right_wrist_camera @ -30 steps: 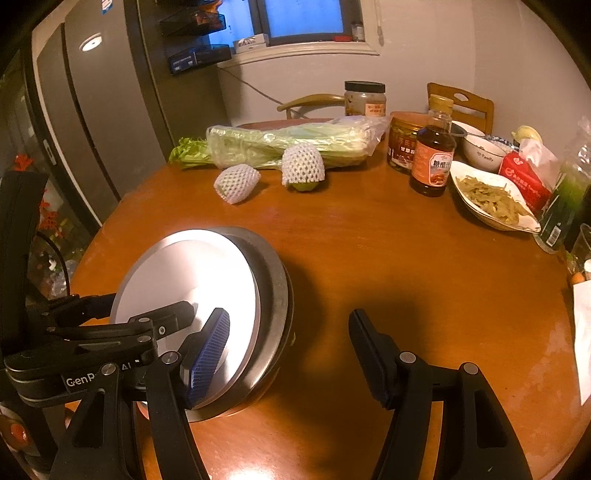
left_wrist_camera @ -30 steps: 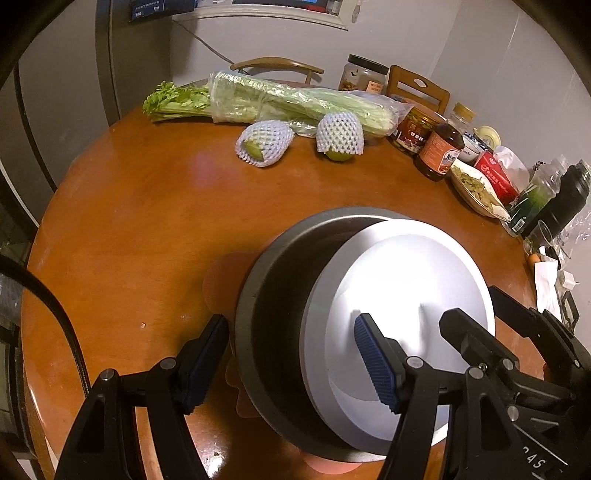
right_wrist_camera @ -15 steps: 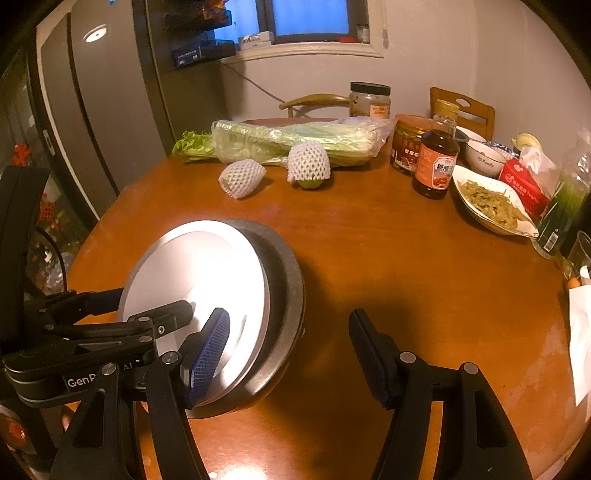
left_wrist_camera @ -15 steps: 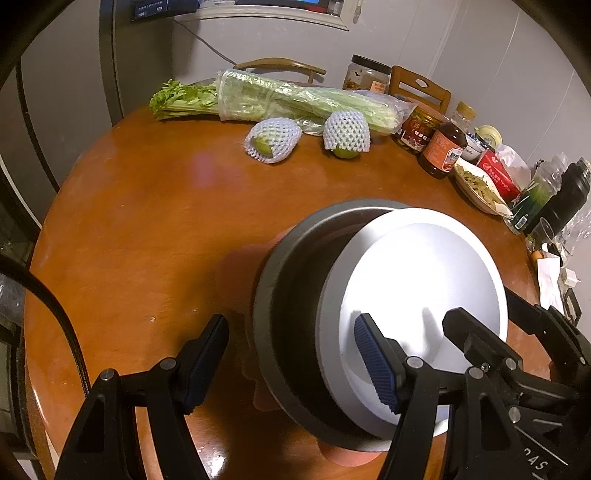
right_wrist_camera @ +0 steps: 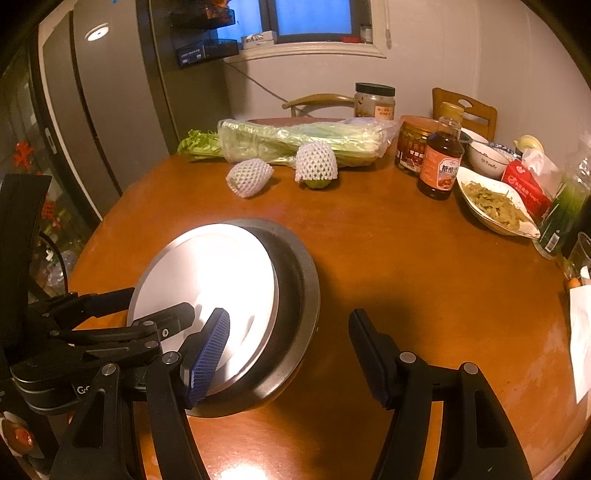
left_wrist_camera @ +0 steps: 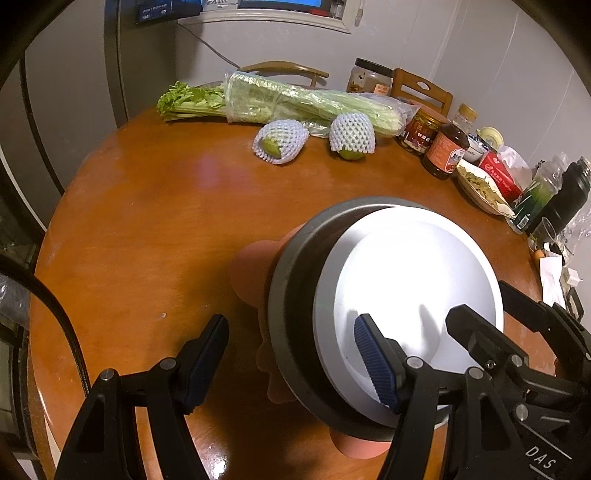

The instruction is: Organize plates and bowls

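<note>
White, the plate (left_wrist_camera: pixel 406 295) sat tilted inside the dark metal bowl (left_wrist_camera: pixel 295 295) near the wooden table's (left_wrist_camera: pixel 147 229) front edge. Left gripper (left_wrist_camera: pixel 291 358) and right gripper (right_wrist_camera: pixel 288 354) both stood open, gripping nothing, flanking the bowl's rim.

A home dining corner, by the look of it. The round wooden table (right_wrist_camera: pixel 369 258) carries bagged celery (right_wrist_camera: pixel 295 144), sauce jars (right_wrist_camera: pixel 441 166) and a dish of food (right_wrist_camera: pixel 495 206); a tall fridge (right_wrist_camera: pixel 110 110) stands beside the window (right_wrist_camera: pixel 310 18).
</note>
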Demonstrator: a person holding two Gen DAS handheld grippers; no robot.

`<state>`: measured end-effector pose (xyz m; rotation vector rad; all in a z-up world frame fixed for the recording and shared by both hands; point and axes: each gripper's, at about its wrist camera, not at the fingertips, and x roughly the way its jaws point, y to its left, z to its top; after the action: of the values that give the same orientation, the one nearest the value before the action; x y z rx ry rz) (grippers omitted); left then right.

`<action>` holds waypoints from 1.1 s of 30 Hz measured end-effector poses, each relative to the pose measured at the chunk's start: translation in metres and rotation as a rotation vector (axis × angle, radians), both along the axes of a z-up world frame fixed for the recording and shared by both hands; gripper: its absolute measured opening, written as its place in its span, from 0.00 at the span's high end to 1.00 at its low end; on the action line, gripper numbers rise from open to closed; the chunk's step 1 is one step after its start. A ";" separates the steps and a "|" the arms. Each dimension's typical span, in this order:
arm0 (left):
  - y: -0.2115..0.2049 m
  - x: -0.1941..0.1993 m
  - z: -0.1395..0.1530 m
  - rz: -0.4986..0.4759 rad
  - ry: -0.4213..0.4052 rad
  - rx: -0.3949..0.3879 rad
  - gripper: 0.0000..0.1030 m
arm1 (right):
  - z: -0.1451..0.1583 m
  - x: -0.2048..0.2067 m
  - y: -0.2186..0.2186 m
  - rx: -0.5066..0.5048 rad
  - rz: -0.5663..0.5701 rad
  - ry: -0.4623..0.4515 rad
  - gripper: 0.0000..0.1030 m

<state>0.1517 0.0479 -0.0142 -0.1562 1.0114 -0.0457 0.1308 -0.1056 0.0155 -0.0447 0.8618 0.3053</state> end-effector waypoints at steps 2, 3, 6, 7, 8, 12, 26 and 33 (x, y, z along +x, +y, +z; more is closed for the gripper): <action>0.000 -0.001 0.000 0.000 -0.001 0.000 0.32 | 0.000 0.000 0.000 0.003 0.000 -0.001 0.34; 0.000 -0.001 0.000 0.001 -0.005 -0.001 0.32 | 0.000 0.000 0.000 0.003 -0.001 0.000 0.34; 0.002 -0.002 0.002 0.005 -0.010 -0.004 0.32 | 0.002 -0.001 0.001 0.002 0.000 -0.005 0.34; 0.002 -0.003 0.004 0.008 -0.014 -0.005 0.32 | 0.003 -0.002 0.001 0.002 0.000 -0.011 0.34; 0.003 -0.004 0.006 0.013 -0.023 -0.005 0.32 | 0.005 -0.003 0.001 0.002 -0.001 -0.016 0.33; 0.005 -0.012 0.017 0.023 -0.051 -0.007 0.32 | 0.012 -0.009 -0.001 0.010 -0.007 -0.044 0.33; 0.003 -0.073 0.036 0.025 -0.113 0.030 0.30 | 0.023 -0.066 -0.017 0.016 -0.026 -0.100 0.33; -0.005 -0.107 0.027 0.010 -0.121 0.038 0.30 | 0.013 -0.099 -0.026 0.024 -0.040 -0.109 0.33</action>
<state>0.0444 0.0428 0.0128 -0.1223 0.8898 -0.0268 0.0313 -0.1317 0.0287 -0.0216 0.7499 0.2733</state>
